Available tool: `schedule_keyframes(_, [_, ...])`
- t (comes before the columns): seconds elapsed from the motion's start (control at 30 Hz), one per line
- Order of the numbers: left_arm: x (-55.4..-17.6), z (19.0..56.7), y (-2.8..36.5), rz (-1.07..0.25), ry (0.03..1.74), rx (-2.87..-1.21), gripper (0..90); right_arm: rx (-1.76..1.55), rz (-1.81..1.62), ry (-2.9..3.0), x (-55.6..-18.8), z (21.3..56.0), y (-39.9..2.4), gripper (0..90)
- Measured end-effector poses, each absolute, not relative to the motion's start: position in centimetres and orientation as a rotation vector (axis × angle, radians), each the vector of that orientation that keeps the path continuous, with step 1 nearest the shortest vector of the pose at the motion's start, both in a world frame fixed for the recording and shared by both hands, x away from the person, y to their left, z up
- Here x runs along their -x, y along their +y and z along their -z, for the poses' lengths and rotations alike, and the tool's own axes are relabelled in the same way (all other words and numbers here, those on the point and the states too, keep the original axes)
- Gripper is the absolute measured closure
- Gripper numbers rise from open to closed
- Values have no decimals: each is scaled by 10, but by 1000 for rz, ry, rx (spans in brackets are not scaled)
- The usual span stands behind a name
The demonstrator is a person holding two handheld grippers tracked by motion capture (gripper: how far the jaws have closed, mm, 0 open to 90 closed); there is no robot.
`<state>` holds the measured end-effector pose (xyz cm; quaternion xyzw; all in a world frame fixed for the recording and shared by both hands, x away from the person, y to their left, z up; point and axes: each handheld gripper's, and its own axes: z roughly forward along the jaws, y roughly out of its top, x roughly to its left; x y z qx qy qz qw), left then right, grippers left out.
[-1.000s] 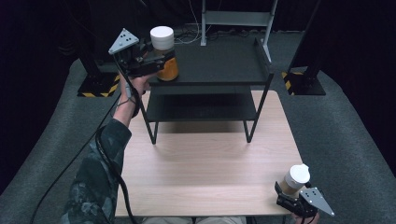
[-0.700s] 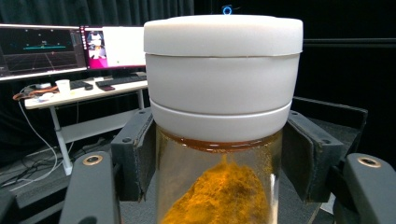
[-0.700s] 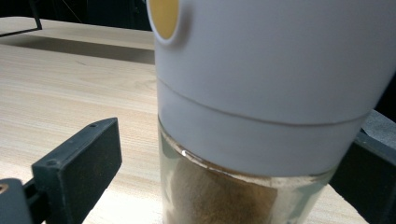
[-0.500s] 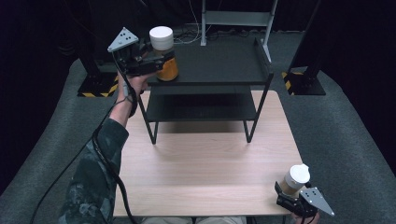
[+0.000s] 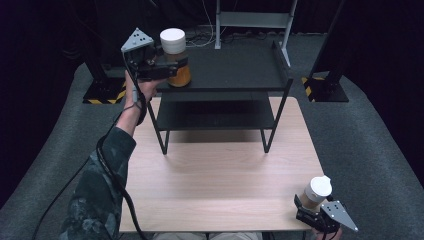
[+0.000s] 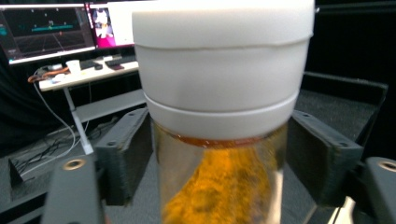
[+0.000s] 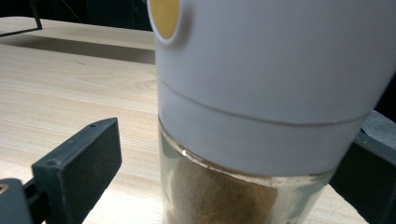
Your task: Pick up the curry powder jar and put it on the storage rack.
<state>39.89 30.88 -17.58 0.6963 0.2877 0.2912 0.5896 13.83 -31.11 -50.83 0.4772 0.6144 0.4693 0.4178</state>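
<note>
Fingers [image 6: 123, 158] flanking orange jar [image 6: 222, 186], apart

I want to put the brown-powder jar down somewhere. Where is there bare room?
Bare room: most of the wooden table, between the black shelf's legs and the near edge, and the top shelf right of the orange jar. Crowded: the shelf's left end, with the left gripper, and the table's near right corner, where the brown jar stands.

Place: a lab set up for recording.
Evidence: black curtains [image 5: 45, 40] are enclosing the wooden table [image 5: 220, 175]; monitors [image 6: 44, 28] are glowing on a cluttered desk [image 6: 88, 74]; hazard-striped stand bases [image 5: 102, 95] are sitting on carpet.
</note>
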Motion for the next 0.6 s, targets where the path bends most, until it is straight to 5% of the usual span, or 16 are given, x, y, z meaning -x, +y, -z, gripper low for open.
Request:
schedule_keyframes(0.27, [-383, 166, 313, -663, 713, -1660, 72, -1199, -1176, 1541, -138, 508, -311, 5])
schedule_keyframes(0.6, [-354, 169, 325, -671, 734, -1778, 15, -1204, -1175, 1543, -139, 507, -311, 5])
